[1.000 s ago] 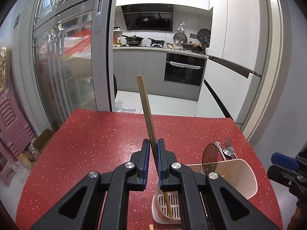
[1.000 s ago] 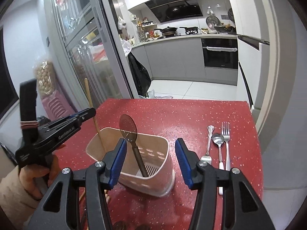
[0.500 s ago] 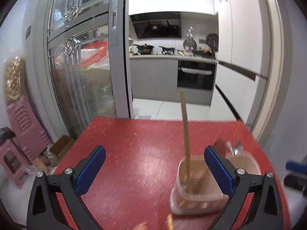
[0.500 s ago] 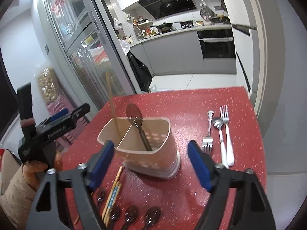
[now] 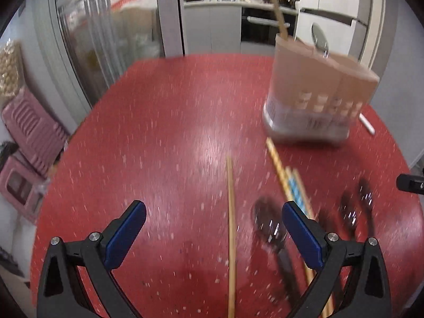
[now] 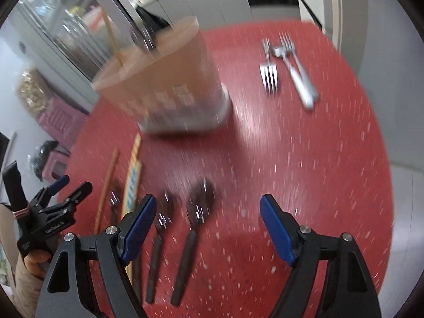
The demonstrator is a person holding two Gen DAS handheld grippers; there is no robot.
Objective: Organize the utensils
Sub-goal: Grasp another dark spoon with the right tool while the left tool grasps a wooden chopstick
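Lettering on my left gripper (image 6: 63,190), seen from the right wrist view, is too blurred to read. Table (image 5: 164,122) is red with pale speckles; grey kitchen cabinets and an oven stand far behind, a glass door far left.

My left gripper (image 5: 212,228) has its jaws wide apart with nothing gripped; a plain wooden chopstick (image 5: 231,228) lies on the table between them. My right gripper (image 6: 208,228) also stands open and empty; two dark spoons (image 6: 197,220) lie between its jaws.

Beige utensil holder (image 5: 318,90) stands far right on the table, with one chopstick and a dark spoon upright in it. Patterned chopsticks (image 5: 285,177) lie just near of it. Metal forks (image 6: 288,69) and a spoon lie right of the holder.
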